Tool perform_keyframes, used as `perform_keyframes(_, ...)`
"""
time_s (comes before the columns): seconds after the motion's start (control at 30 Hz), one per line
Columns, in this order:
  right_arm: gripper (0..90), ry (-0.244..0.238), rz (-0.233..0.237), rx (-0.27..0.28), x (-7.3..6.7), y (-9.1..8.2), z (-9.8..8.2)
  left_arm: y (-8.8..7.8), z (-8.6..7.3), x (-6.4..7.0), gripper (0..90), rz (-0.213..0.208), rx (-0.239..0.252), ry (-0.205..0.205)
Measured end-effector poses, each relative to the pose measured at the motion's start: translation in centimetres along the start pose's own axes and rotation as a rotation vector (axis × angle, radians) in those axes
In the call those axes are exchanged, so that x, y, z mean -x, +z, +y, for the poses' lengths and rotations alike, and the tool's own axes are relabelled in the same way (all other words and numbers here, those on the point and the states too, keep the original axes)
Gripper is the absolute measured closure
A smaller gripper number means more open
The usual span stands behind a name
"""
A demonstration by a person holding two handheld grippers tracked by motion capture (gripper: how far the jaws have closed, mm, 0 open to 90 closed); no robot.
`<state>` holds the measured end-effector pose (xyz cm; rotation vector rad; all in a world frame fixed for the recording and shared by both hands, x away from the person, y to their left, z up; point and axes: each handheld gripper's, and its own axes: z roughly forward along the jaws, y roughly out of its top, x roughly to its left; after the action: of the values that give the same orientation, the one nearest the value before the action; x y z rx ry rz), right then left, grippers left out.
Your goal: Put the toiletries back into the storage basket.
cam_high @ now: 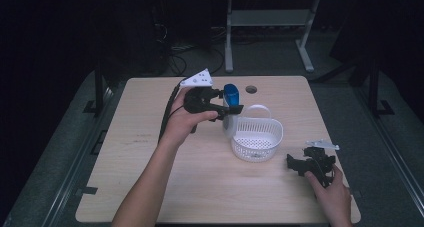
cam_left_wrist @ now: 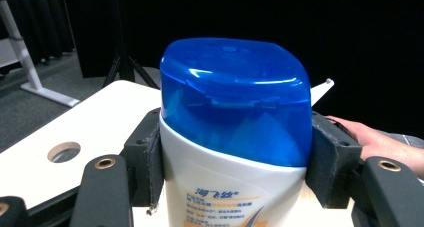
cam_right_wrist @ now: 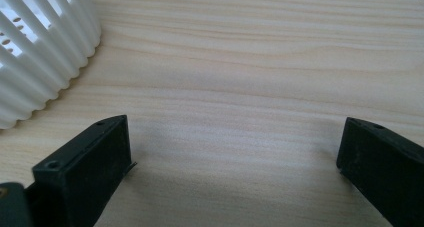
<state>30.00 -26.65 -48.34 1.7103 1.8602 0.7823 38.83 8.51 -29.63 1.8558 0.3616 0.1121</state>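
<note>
While left gripper clamps bottle, wooden table sits in dark room.

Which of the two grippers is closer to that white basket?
Left. The left gripper holds a bottle at the white basket rim; the right gripper rests on the table beside it.

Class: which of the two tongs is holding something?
The left tongs, clamped on the blue-capped bottle beside the white basket; the right tongs gape over bare table.
</note>
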Motion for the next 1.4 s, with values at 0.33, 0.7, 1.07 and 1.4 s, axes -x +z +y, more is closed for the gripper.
perform_keyframes(0.33,0.4,-0.001,0.000,0.000,0.0,0.0,0.0,1.8,0.3,0.0,35.9,-0.019,-0.004,0.003)
perform_keyframes(0.7,0.4,-0.001,0.000,0.000,0.0,0.0,0.0,3.2,-0.2,-0.2,35.9,-0.031,-0.016,-0.003)
perform_keyframes(1.07,0.4,-0.001,0.000,-0.001,0.0,0.0,0.0,4.0,-1.4,-0.3,35.9,-0.037,-0.027,-0.004)
perform_keyframes(1.4,0.4,-0.001,0.000,-0.001,0.0,0.0,0.0,4.8,-2.6,-0.4,35.9,-0.045,-0.036,-0.006)
